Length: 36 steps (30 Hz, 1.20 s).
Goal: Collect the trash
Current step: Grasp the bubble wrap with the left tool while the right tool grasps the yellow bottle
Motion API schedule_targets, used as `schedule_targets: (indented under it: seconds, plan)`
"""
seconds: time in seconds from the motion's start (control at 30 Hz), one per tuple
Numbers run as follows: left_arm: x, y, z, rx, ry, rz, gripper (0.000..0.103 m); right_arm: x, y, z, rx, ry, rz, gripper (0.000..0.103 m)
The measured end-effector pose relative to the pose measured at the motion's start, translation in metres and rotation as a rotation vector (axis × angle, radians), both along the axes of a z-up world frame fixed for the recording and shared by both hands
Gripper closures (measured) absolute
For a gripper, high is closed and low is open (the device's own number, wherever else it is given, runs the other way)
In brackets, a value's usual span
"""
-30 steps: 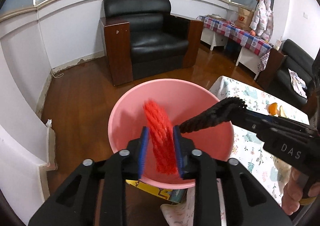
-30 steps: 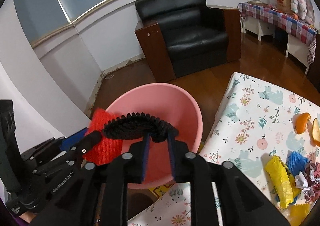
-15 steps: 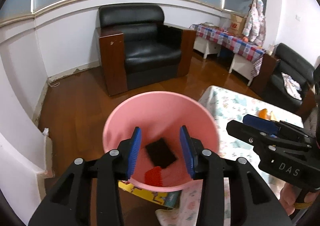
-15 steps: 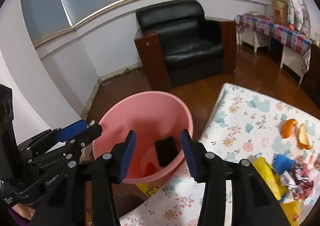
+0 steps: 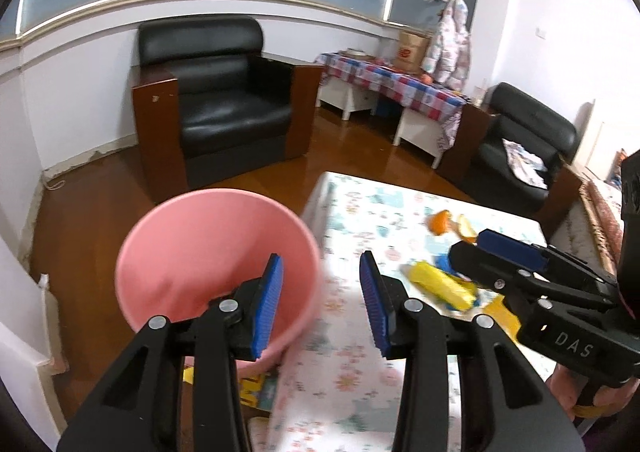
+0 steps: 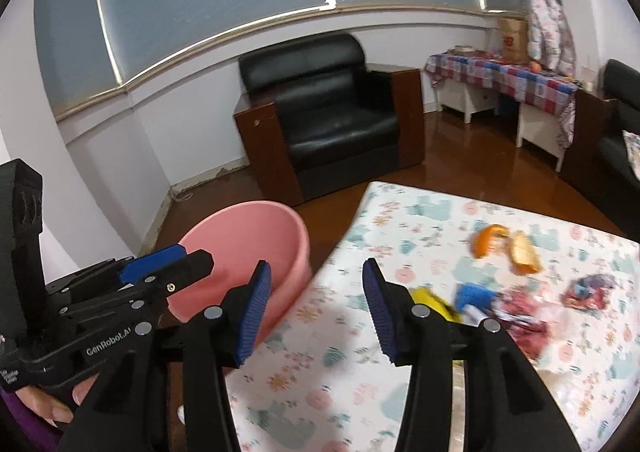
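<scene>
The pink bin stands on the floor at the left edge of the floral-clothed table; it also shows in the right wrist view. My left gripper is open and empty, over the bin's right rim and the table edge. My right gripper is open and empty over the table's left part. On the table lie orange peel, a yellow wrapper, a blue scrap and crumpled wrappers.
A black armchair stands against the far wall. A side table with a checked cloth and a black sofa stand at the right. The floor is brown wood.
Both grippers opened and dropped the red and black net pieces into the bin. Both have since swung right, from over the bin toward the table.
</scene>
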State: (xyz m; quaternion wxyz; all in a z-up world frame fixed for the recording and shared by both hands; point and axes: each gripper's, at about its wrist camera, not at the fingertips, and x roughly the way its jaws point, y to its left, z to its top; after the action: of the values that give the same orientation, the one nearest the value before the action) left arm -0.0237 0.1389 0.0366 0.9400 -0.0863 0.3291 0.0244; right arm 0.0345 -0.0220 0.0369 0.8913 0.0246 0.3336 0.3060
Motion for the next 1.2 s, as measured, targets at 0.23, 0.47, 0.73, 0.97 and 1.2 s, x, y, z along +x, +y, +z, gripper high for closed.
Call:
schedule_targets:
  seconds: [0.23,0.47,0.73,0.97,1.2]
  plan:
    - [0.008,-0.031,-0.005,-0.023,0.018,-0.092,0.063,-0.017,-0.081,-0.001,-0.047,-0.040,-0.175,0.056]
    - [0.012,-0.073,-0.018,-0.028,0.055,-0.261,0.063,-0.030,-0.152,-0.017,-0.099,-0.019,-0.336,0.056]
    - [0.015,-0.116,-0.039,-0.063,0.157,-0.446,0.063,-0.038,-0.189,-0.051,-0.101,0.072,-0.402,0.056]
    - [0.019,-0.148,-0.060,-0.044,0.242,-0.524,0.063,-0.039,-0.192,-0.063,-0.090,0.092,-0.386,0.056]
    - [0.023,-0.173,-0.080,0.009,0.313,-0.544,0.063,-0.051,-0.194,-0.071,-0.052,0.110,-0.311,0.056]
